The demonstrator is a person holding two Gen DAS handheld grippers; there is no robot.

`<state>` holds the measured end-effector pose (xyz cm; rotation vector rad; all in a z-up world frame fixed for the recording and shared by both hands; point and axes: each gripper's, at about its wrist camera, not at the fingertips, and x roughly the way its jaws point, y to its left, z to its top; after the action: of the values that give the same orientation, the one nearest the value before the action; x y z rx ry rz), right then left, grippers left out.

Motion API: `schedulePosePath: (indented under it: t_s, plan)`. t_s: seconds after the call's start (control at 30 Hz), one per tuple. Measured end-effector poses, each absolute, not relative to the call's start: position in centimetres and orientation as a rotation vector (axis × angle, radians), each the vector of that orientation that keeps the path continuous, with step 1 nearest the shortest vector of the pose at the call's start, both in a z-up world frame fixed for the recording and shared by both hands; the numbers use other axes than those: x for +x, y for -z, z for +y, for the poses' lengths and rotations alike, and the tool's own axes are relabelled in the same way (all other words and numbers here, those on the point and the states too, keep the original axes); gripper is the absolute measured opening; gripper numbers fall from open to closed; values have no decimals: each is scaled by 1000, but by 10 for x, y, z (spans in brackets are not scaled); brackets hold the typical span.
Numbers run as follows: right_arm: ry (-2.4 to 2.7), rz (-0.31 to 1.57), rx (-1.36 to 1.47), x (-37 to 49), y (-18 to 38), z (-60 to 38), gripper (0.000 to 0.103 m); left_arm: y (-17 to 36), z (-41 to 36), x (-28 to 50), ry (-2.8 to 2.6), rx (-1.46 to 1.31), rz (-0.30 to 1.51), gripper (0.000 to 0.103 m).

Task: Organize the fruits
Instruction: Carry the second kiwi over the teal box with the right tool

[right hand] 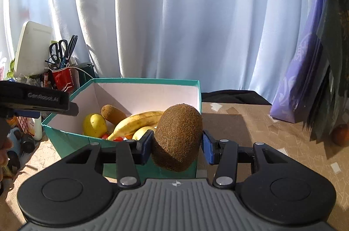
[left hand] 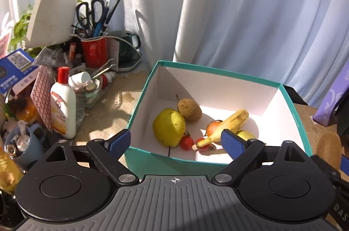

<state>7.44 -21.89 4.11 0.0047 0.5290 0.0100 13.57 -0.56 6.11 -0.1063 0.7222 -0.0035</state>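
At frame centre on the tabletop [right hand: 250, 132] the teal box [left hand: 139, 104] holds a banana [left hand: 226, 126], while the left tongs [left hand: 176, 141] gape empty above its near rim and the right tongs [right hand: 176, 143] clamp a kiwi [right hand: 177, 139].

Left claw [left hand: 175, 140] gapes wide and empty; right claw [right hand: 176, 144] clamps a load.
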Motion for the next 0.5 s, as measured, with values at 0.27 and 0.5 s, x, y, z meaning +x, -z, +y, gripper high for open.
schedulePosePath:
  t_s: [0.27,0.5]
  plan:
    - [-35,520,-19,116,-33,-216,46,-64,11,127,-42,-144,742,95]
    - [-52,541,-41,140,-16,-208,46,-63,11,125,-55,-138,755,95]
